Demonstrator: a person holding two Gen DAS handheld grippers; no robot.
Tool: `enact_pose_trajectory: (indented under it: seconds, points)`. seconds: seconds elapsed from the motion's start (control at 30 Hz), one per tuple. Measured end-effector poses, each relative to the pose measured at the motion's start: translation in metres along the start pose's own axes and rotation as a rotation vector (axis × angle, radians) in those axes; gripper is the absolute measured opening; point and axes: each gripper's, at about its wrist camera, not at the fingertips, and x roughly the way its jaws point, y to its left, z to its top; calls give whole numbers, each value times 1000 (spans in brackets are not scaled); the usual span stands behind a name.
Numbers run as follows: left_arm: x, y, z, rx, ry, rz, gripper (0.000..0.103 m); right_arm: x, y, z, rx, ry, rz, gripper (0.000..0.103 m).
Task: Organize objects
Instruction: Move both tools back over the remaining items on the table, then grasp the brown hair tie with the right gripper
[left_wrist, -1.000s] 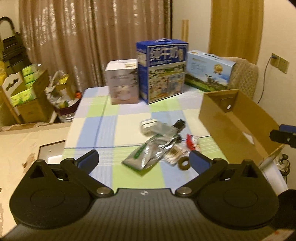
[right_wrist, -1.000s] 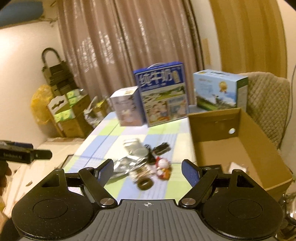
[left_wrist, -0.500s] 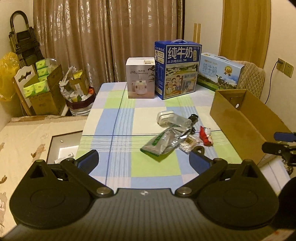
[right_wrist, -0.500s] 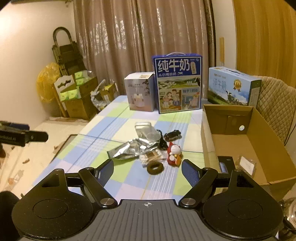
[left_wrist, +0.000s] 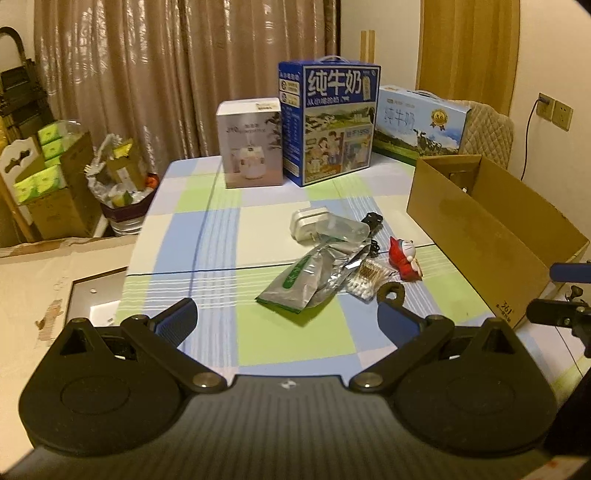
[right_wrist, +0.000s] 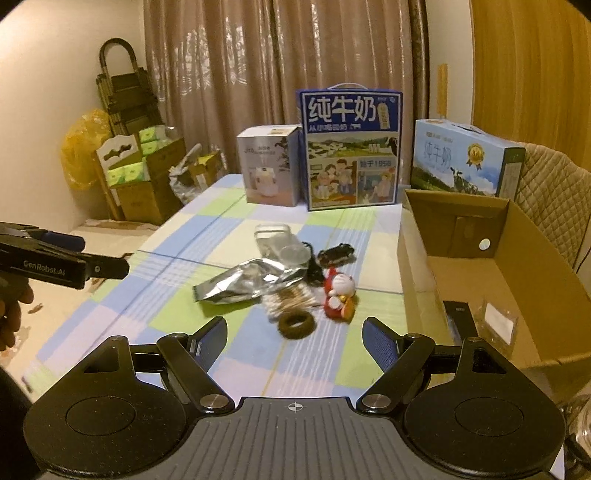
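Clutter lay in a loose pile on the checked tablecloth (right_wrist: 166, 291) ahead of both grippers. Right gripper (right_wrist: 294, 338) hung with jaws wide apart and nothing between them, the brown hair tie (right_wrist: 296, 324) just beyond its fingertips. Left gripper (left_wrist: 286, 319) likewise stood open and empty, short of the silver foil pouch (left_wrist: 306, 275). Cotton swabs (left_wrist: 367, 278), a red cat figurine (right_wrist: 338, 293) and a white charger (left_wrist: 308, 223) lay close together. An open cardboard box (right_wrist: 524, 258) stood to the right.
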Motion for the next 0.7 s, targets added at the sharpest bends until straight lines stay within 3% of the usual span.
enact_pose_trajectory:
  seconds: [0.7]
  points:
    - [152, -5, 11, 87, 76, -45, 102, 132, -36, -9, -48, 103, 27, 77]
